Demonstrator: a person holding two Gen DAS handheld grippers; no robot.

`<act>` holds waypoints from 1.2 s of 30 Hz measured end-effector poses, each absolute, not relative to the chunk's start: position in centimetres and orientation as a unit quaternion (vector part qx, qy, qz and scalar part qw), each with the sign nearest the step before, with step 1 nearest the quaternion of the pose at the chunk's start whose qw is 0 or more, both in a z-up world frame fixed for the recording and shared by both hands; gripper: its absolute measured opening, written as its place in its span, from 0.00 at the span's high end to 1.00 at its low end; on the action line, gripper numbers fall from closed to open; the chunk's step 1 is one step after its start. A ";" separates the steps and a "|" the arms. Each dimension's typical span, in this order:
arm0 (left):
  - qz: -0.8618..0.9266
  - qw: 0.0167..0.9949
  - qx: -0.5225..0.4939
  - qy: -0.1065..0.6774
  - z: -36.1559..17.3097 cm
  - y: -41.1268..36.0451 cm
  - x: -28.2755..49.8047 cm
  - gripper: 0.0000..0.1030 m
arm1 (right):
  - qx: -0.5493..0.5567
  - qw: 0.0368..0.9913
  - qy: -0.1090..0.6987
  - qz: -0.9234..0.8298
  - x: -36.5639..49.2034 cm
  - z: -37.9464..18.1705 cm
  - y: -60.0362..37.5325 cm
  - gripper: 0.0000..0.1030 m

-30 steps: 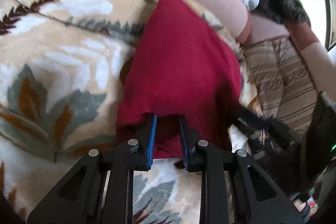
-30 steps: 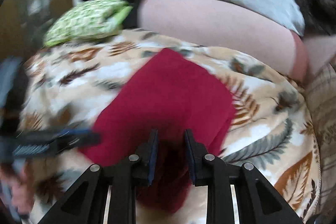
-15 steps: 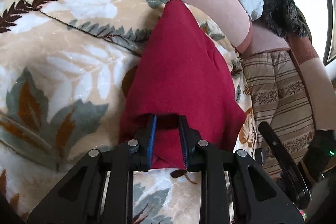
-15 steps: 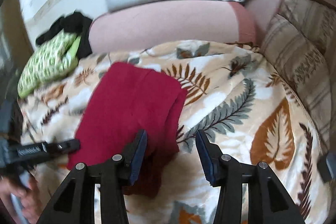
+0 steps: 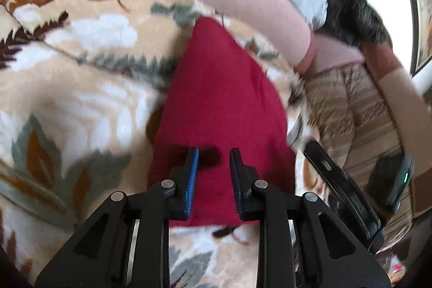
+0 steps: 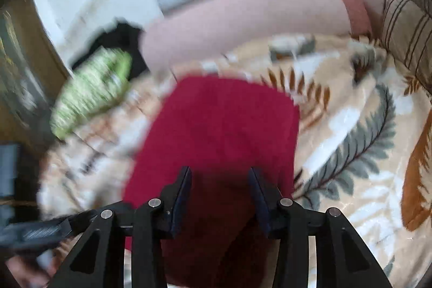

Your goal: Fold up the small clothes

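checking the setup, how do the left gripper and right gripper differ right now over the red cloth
Gap: the left gripper has its jaws close together, with a narrow strip of red cloth showing between them; the right gripper has its jaws set clearly wider. Recent motion: the left jaws have just opened slightly; the right jaws have just opened much more. Shared: both point down over the same red cloth on the leaf-print blanket, and neither visibly pinches it.
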State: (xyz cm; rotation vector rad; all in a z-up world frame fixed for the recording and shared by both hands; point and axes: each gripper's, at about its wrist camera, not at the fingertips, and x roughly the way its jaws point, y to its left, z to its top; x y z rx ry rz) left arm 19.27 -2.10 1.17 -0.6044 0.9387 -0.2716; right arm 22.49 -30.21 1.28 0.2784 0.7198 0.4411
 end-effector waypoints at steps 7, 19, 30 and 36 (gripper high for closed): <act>-0.135 0.828 -0.287 0.462 -1.2 -0.7 22.5 0.35 | 0.174 0.906 0.339 0.187 22.7 -0.5 -34.2 0.19; -0.180 0.779 -0.351 0.487 -4.5 -0.9 23.5 0.27 | 0.199 0.841 0.423 0.273 28.4 -6.4 -31.6 0.19; -0.162 0.797 -0.333 0.478 -2.8 -0.9 22.7 0.56 | 0.214 0.829 0.440 0.272 28.1 -4.8 -30.4 0.62; -0.158 0.821 -0.322 0.444 2.5 1.6 20.1 0.59 | 0.287 0.806 0.398 0.331 26.1 -1.4 -29.5 0.64</act>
